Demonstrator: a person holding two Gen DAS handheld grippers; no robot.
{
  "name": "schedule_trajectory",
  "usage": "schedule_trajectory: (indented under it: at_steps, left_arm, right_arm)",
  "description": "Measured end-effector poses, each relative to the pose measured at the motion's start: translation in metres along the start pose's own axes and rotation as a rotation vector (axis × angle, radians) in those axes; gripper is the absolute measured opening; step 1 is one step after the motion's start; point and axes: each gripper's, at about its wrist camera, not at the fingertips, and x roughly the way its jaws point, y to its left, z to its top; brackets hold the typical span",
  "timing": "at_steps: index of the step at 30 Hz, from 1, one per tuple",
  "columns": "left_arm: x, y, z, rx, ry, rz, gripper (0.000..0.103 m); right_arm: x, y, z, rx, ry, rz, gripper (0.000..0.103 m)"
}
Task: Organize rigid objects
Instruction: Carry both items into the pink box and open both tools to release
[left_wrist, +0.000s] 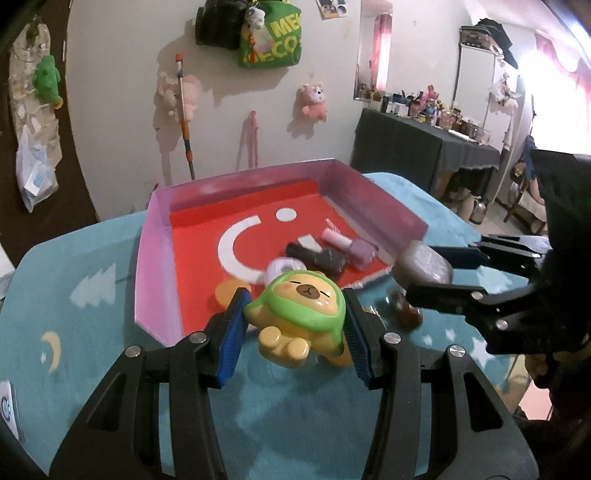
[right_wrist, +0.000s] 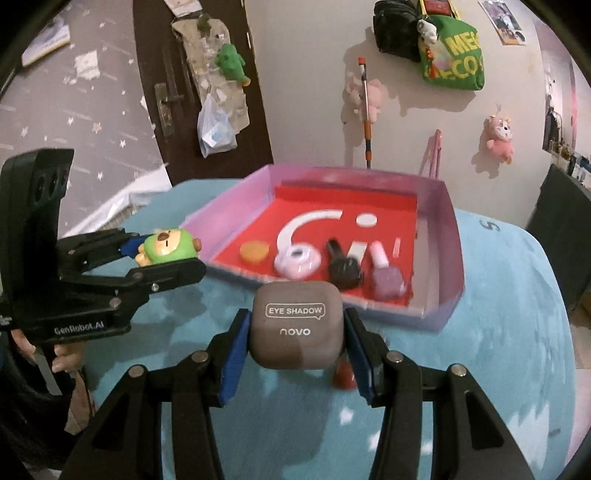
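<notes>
Left wrist: our left claw (left_wrist: 295, 314) gripped the bear toy (left_wrist: 301, 312) above the worktop (left_wrist: 74, 314), near the tray (left_wrist: 155, 258). Right wrist: our right claw (right_wrist: 295, 328) clamped the eyeshadow case (right_wrist: 297, 325), apparently bound for that tray (right_wrist: 443, 258) with the polish bottles (right_wrist: 384, 277).

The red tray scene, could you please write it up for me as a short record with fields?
surface: teal cloth with star and moon prints
tray: red tray with pink walls, on the cloth
in tray: orange disc, white-pink round piece, black bottle, pink nail polish bottle
left gripper: shut on bear figure in a green hood, held above the cloth
right gripper: shut on eye shadow case, held near the tray's front edge
left on cloth: small red item, partly hidden
</notes>
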Motion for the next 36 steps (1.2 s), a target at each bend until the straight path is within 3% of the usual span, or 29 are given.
schedule_trajectory:
  at_steps: [8,15,23,36]
  left_arm:
    - [0.055,0.036,0.033,-0.044,0.119,-0.037,0.047]
    - [0.106,0.058,0.044,-0.037,0.225,-0.022,0.047]
    - [0.144,0.058,0.050,-0.009,0.311,-0.011,0.047]
    - [0.167,0.062,0.046,-0.017,0.368,0.002,0.047]
  right_arm:
    - [0.051,-0.034,0.065,0.012,0.059,-0.004,0.053]
    - [0.128,-0.060,0.101,0.033,0.200,-0.015,0.053]
    - [0.181,-0.073,0.113,0.026,0.343,-0.071,0.053]
    - [0.200,-0.077,0.106,0.016,0.391,-0.119,0.053]
